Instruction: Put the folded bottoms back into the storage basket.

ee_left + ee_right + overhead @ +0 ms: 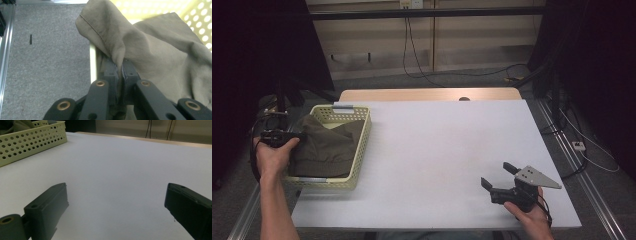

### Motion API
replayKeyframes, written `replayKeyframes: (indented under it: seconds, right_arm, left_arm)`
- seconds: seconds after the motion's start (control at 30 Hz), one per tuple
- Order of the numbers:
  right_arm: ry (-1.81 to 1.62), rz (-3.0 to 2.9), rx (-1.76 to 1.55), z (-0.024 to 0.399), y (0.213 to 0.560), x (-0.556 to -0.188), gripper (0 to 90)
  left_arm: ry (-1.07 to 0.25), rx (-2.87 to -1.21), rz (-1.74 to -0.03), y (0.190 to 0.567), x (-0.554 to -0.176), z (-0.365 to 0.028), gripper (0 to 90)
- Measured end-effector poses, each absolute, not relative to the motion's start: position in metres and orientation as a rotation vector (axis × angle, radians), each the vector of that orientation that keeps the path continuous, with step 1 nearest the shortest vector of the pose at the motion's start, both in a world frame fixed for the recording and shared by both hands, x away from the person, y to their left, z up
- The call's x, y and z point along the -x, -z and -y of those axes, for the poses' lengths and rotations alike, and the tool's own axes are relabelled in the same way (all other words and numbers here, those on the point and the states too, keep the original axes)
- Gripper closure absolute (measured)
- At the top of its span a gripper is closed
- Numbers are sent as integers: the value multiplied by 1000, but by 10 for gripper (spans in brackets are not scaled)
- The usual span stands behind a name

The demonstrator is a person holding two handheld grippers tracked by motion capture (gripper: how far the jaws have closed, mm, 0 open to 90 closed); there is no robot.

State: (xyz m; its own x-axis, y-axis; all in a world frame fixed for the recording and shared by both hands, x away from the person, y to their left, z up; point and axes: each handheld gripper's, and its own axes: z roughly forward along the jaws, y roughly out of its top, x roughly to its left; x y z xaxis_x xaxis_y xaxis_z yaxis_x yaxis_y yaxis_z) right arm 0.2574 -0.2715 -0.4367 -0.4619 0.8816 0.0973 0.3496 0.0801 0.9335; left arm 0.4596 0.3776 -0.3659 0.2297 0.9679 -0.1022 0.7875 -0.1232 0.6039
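Note:
An olive-brown cloth [327,145] lies in a pale yellow perforated basket [362,145] at the table's left edge. My left gripper [298,135] reaches in over the basket's left rim and is shut on a fold of the cloth [140,42]; in the left gripper view its jaws pinch the fabric at the gripper [120,68]. My right gripper [498,175] rests near the table's front right, jaws wide apart with nothing between them; in the right gripper view the gripper [117,197] faces bare table, and the basket [30,141] is far left.
The white table top [442,150] stretches between basket and right gripper. Grey carpet floor [47,62] lies beyond the basket's left rim. Metal rails [584,175] run along both table sides, and cables [582,145] lie at the right.

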Motion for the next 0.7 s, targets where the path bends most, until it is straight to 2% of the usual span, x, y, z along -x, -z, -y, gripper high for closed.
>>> replayKeyframes:
  seconds: [0.27,0.43,0.57,0.7]
  right_arm:
    - [-1377,-1863,-1208,271,437,-258,47]
    - [-1380,-1861,-1208,272,436,-257,46]
    - [-1381,-1859,-1211,272,436,-257,47]
    - [-1378,-1859,-1210,272,436,-257,47]
  left_arm:
    - [-566,-1943,-1492,366,-464,-362,854]
    - [-536,-1937,-1536,371,-465,-364,855]
    - [-473,-2018,-1591,379,-468,-369,854]
    - [-454,-2022,-1630,382,-469,-370,852]
